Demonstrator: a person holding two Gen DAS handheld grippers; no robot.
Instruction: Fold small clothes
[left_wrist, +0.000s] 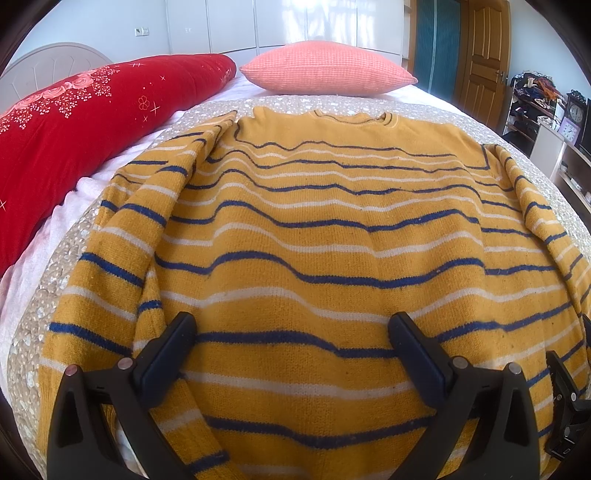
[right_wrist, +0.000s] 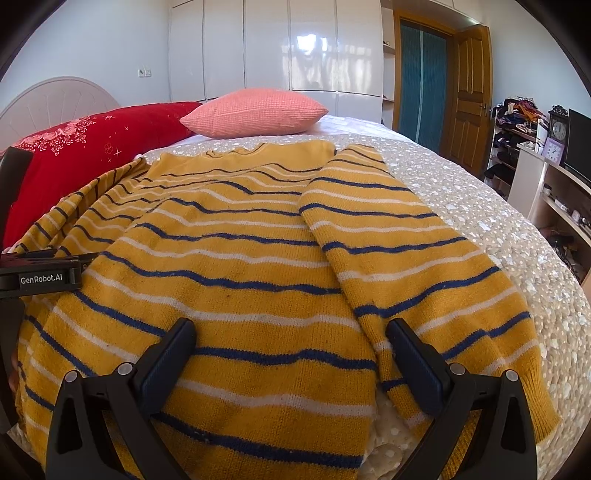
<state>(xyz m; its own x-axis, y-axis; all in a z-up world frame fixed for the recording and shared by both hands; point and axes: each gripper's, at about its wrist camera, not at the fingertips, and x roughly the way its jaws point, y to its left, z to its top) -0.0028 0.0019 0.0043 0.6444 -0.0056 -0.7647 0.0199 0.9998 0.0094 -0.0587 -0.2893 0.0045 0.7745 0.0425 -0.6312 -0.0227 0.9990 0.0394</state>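
A bed (right_wrist: 480, 221) with a spotted cover carries a mustard sweater (left_wrist: 314, 240) with blue and white stripes, spread flat, collar far, sleeves lying along both sides. A red bolster (left_wrist: 74, 129) lies far left and a pink pillow (left_wrist: 325, 68) beyond the collar. The left gripper (left_wrist: 291, 354) and right gripper (right_wrist: 290, 354) hang over the near hem, jaws spread, holding nothing. Bare cover lies to the right.
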